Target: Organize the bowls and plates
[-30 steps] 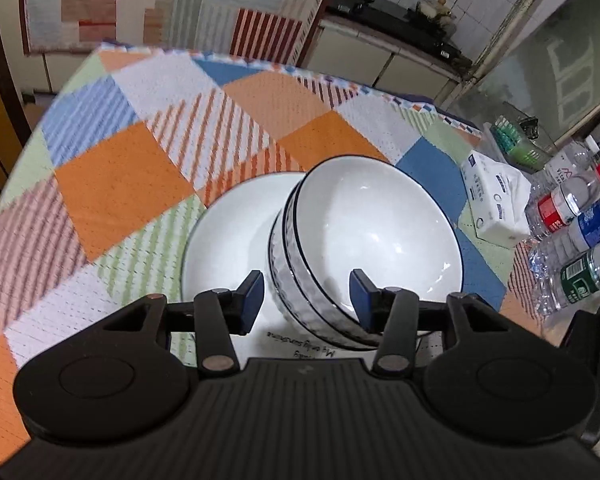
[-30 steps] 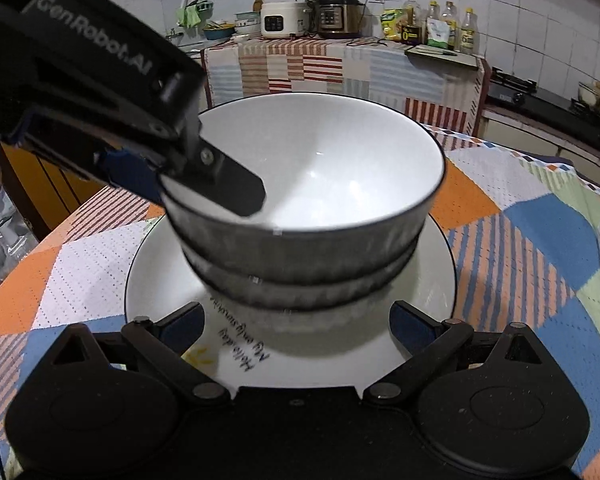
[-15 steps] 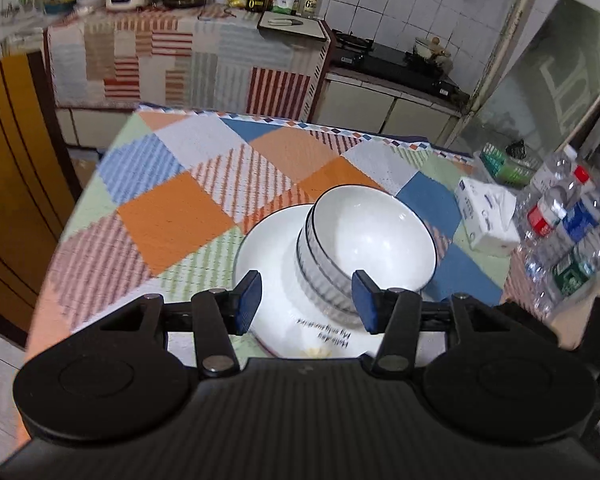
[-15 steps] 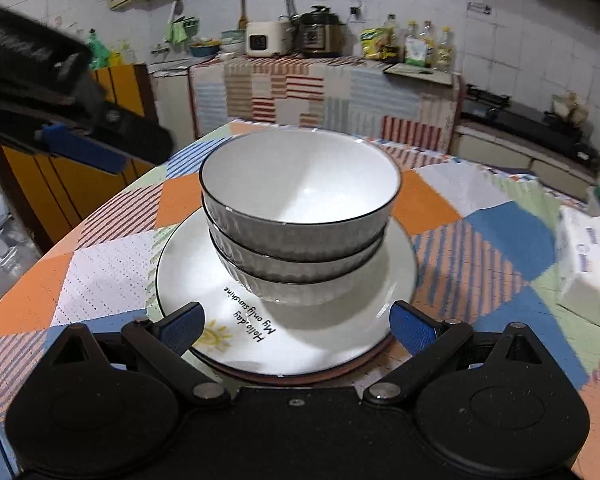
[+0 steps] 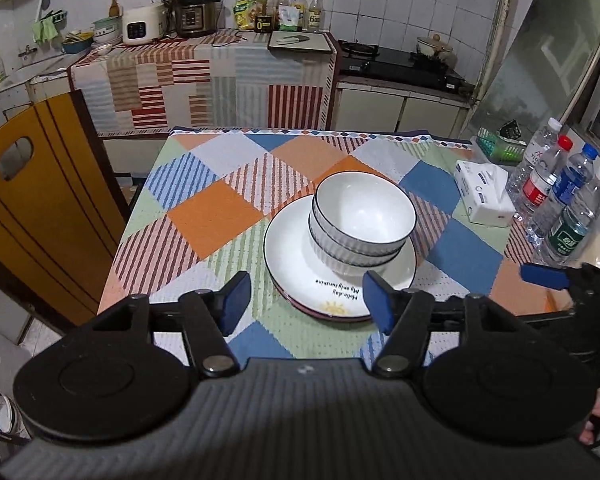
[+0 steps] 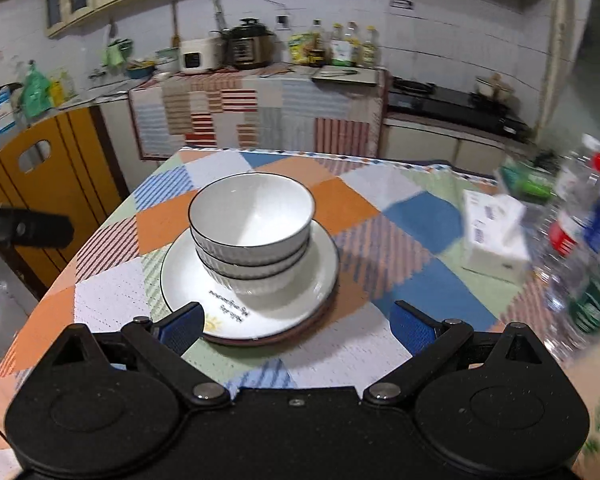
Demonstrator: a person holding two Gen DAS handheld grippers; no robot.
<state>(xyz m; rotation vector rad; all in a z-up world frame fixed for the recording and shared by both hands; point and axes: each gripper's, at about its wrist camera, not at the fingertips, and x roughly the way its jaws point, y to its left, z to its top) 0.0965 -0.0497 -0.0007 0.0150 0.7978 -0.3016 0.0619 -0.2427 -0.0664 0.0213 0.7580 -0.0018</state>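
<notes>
We see 3 white bowls (image 5: 362, 222) with dark rims, stacked one inside the other. The stack sits on a white plate (image 5: 296, 264) that has a little yellow sun and some words on it. Under that plate we see the dark edge of another plate (image 6: 300, 330). All of this rests on a table cloth (image 5: 212, 216) with orange, blue and green squares, a bit right of the middle of the table.

Our left gripper (image 5: 306, 302) hangs above the near edge of the table. Its jaws are opening and nothing is between them. Our right gripper (image 6: 296, 326) is also held up over the near edge, with its blue fingers (image 6: 414, 330) spread wide and nothing in them. Neither one touches the bowls or the plate.

On the right side of the table we see a white tissue pack (image 5: 484, 196) and some water bottles (image 5: 556, 208) standing close together. A yellow chair (image 5: 32, 208) stands at the left of the table.
</notes>
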